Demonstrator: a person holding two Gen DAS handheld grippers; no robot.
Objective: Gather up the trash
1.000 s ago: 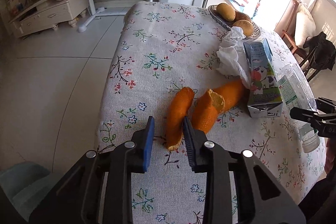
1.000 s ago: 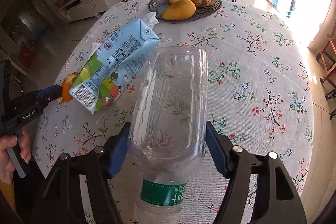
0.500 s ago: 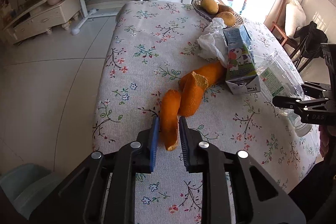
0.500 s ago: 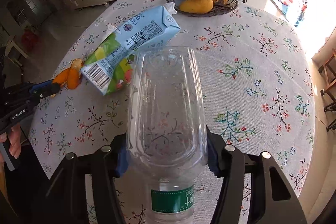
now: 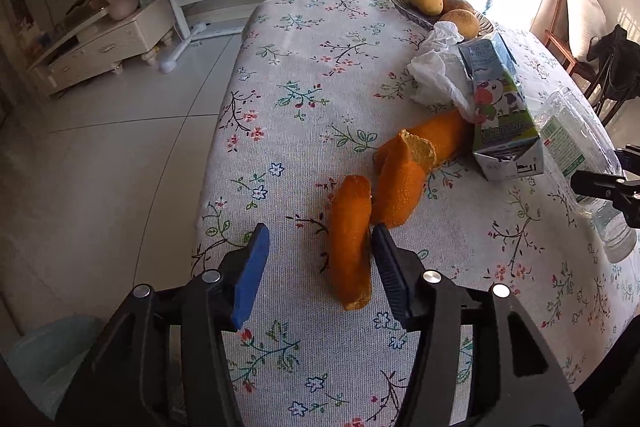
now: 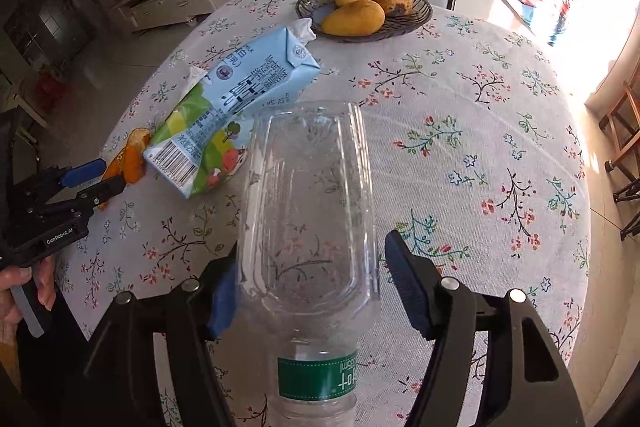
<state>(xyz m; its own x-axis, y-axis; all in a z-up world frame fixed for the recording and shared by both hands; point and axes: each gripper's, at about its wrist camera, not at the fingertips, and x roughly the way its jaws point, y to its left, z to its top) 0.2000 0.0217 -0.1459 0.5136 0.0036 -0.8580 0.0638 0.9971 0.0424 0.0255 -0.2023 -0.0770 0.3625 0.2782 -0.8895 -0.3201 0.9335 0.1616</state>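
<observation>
Orange peel pieces (image 5: 352, 247) lie on the floral tablecloth (image 5: 304, 75). My left gripper (image 5: 320, 267) is open around the nearest peel strip; its right finger touches the strip. A milk carton (image 5: 502, 115) and a crumpled white tissue (image 5: 436, 67) lie beyond. A clear plastic bottle (image 6: 308, 227) lies on the table between the fingers of my right gripper (image 6: 308, 291), which is open; the left finger touches the bottle and the right stands just off it. The carton (image 6: 228, 111) and peel (image 6: 128, 159) also show in the right wrist view.
A dark bowl (image 6: 408, 15) holding three mangoes stands at the far side of the table. The table's left edge (image 5: 216, 155) drops to a tiled floor. A pale bin (image 5: 52, 347) shows at the lower left, beside the table. A chair (image 6: 624, 131) stands at right.
My left gripper was shut on the peel strip half a second ago and has opened. My right gripper has opened slightly off the bottle.
</observation>
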